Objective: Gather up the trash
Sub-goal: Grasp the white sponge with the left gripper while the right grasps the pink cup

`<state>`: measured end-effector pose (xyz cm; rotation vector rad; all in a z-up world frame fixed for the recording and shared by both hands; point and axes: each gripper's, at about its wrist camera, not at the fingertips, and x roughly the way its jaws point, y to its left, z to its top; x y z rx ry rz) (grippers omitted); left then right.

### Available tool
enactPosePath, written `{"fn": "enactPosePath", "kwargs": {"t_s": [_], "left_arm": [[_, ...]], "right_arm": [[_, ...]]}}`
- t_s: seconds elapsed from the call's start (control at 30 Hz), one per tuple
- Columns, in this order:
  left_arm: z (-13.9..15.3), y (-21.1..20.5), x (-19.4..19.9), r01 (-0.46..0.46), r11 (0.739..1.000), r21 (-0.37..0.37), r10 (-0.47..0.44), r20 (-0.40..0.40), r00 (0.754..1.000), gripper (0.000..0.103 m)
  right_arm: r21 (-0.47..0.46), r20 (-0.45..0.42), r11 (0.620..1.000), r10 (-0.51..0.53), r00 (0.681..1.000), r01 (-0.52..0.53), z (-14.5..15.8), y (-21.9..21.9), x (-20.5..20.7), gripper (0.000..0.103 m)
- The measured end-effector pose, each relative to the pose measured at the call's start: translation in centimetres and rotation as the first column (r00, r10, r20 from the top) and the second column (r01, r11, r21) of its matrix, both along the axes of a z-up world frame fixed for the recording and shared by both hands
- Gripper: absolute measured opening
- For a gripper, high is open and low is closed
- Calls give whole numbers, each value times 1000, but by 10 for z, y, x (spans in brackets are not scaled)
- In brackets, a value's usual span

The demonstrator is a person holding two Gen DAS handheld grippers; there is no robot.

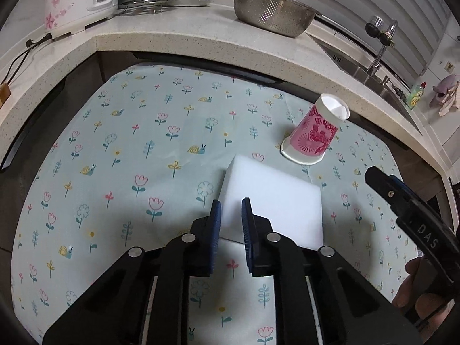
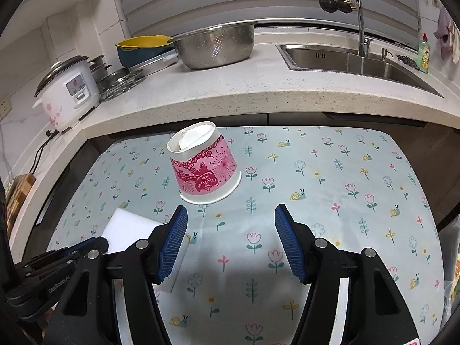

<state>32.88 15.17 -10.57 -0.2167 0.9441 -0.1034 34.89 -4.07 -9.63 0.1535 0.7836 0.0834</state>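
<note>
Paper cup (image 2: 204, 162) sits upside down before your wide-open right tool (image 2: 231, 240); your left tool (image 1: 231, 224), nearly closed, holds nothing beside the white foam block (image 1: 273, 198).

Background fixtures. A floral tablecloth (image 2: 330, 189) covers the table. Behind it runs a speckled stone counter (image 2: 230, 92) carrying a white rice cooker (image 2: 67, 90) at left, a perforated steel colander (image 2: 215, 46) at centre beside a yellow-and-blue bowl (image 2: 142, 49), and a steel sink (image 2: 353, 60) with a curved faucet (image 2: 358, 14) at right. A green bottle (image 2: 423, 54) stands at the sink's far end.
</note>
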Motion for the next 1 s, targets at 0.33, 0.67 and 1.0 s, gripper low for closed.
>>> {"fn": "enactPosePath", "kwargs": {"t_s": [0.33, 0.67, 1.0], "left_arm": [[33, 9, 28, -30, 999, 13, 29, 87, 996, 7], [45, 33, 57, -113, 993, 24, 109, 138, 984, 7], [42, 34, 70, -123, 992, 9, 121, 137, 983, 7]], "right_arm": [[13, 27, 1000, 16, 999, -17, 6, 16, 36, 61], [17, 7, 1000, 25, 1000, -25, -10, 36, 59, 61], [-14, 2, 999, -51, 999, 51, -23, 48, 78, 78]]}}
